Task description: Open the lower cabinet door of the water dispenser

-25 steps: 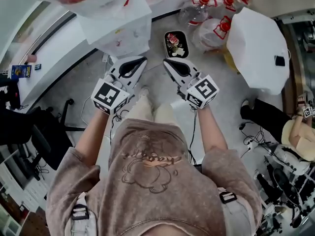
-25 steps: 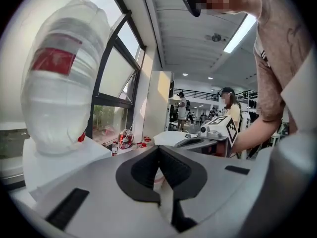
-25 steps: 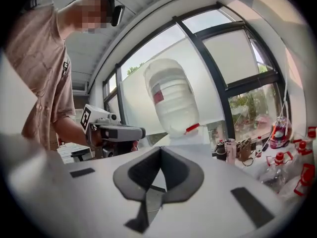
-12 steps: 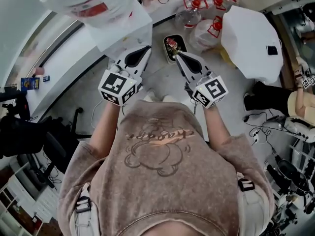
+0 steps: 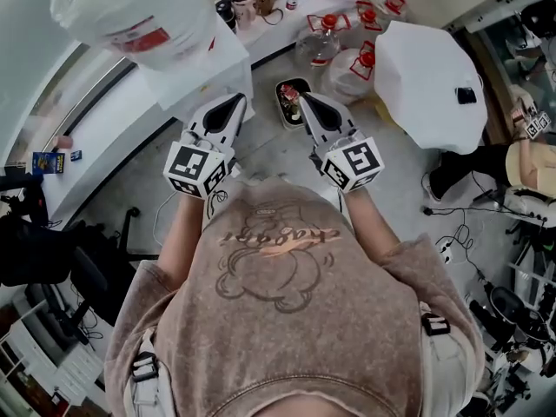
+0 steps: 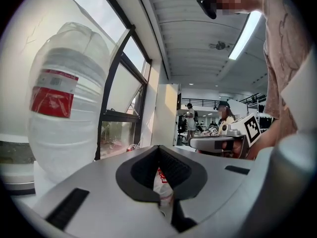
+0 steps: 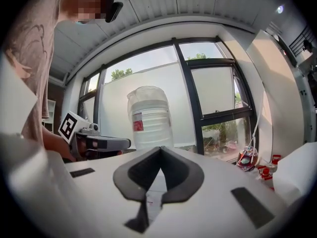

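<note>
Rising together, the left gripper (image 5: 234,102) and right gripper (image 5: 307,101) have lifted toward level, both with jaws closed on nothing. The water dispenser (image 5: 211,66) stands far left under its bottle (image 5: 130,7). Its lower cabinet door is out of sight, seemingly still unopened.

Brown short-sleeved T-shirt (image 5: 287,276), cartoon print. White left hand-held gripper (image 5: 240,100) and right hand-held gripper (image 5: 303,97): black-lined jaws, black-and-white marker cubes.

We log bare floor (image 5: 261,142) straight ahead, passable. Left: water dispenser (image 5: 217,59) stands close. Ahead right: a dark tray (image 5: 289,102) on the floor, water jugs (image 5: 323,40) just beyond it.
</note>
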Tool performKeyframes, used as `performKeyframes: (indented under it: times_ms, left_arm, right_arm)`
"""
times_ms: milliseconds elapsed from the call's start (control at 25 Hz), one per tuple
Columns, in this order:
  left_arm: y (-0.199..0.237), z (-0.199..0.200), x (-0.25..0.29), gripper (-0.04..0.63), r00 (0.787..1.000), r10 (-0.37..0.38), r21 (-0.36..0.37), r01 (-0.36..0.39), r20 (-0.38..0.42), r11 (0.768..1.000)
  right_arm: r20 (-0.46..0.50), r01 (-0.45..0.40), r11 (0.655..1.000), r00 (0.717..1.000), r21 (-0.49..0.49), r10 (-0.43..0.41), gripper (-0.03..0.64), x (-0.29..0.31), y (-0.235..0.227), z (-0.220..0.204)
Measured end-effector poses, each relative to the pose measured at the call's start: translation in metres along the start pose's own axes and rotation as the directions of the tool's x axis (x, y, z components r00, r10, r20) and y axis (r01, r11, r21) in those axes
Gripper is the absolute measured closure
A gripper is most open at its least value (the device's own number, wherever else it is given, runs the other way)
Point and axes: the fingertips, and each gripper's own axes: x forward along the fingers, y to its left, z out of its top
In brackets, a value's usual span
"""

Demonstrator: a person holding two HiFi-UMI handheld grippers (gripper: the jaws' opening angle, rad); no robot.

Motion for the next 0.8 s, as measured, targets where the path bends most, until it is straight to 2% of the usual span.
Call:
performKeyframes:
  times_ms: [320, 800]
  left_arm:
    - [0.005, -0.016, 0.005, 0.578, 0.998, 0.062, -0.014, -0.062, 0.001, 0.998]
    - [0.012, -0.019, 0.000, 0.578, 0.993, 0.121, -0.050, -0.121, -0.003, 0.991]
  right_arm:
    - [-0.009, -0.040, 0.998, 0.999, 0.046, 0.040, 0.612, 0.007, -0.006, -0.023]
    - [-0.028, -0.098, 0.995, 0.995, 0.030, 0.099, 0.612, 0.014, -0.007, -0.021]
